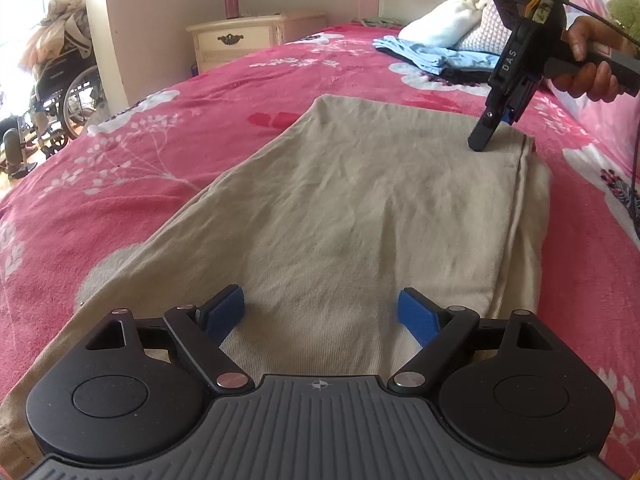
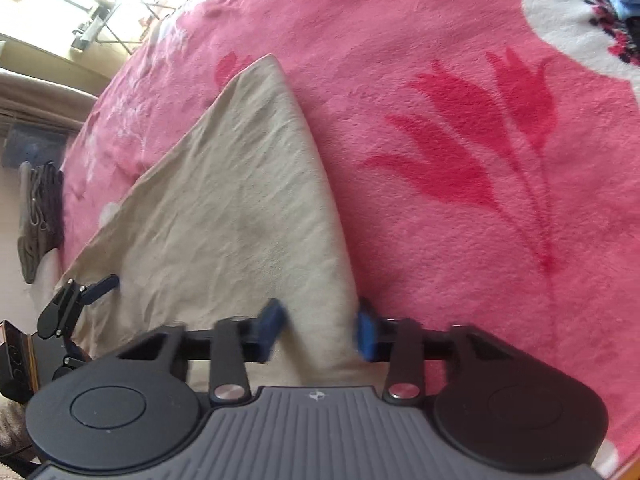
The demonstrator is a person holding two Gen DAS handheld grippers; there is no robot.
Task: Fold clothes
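A beige garment (image 1: 360,200) lies flat on the pink floral bedspread (image 1: 160,160), with a doubled seam edge along its right side. My left gripper (image 1: 322,312) hovers open over its near end, blue pads wide apart with only flat cloth below. My right gripper (image 1: 480,142), held by a hand (image 1: 588,68), points steeply down at the far right corner. In the right wrist view the right gripper (image 2: 320,330) straddles the garment (image 2: 224,220) at its edge. Its pads are narrowed but apart, with the cloth flat between them. One of the left gripper's fingers (image 2: 102,284) shows at the left edge.
Folded light blue clothes (image 1: 432,58) and white items (image 1: 444,24) lie at the bed's far end. A cream nightstand (image 1: 248,36) stands behind the bed, and a wheelchair (image 1: 60,92) is on the floor to the left. The person's pink sleeve borders the right side.
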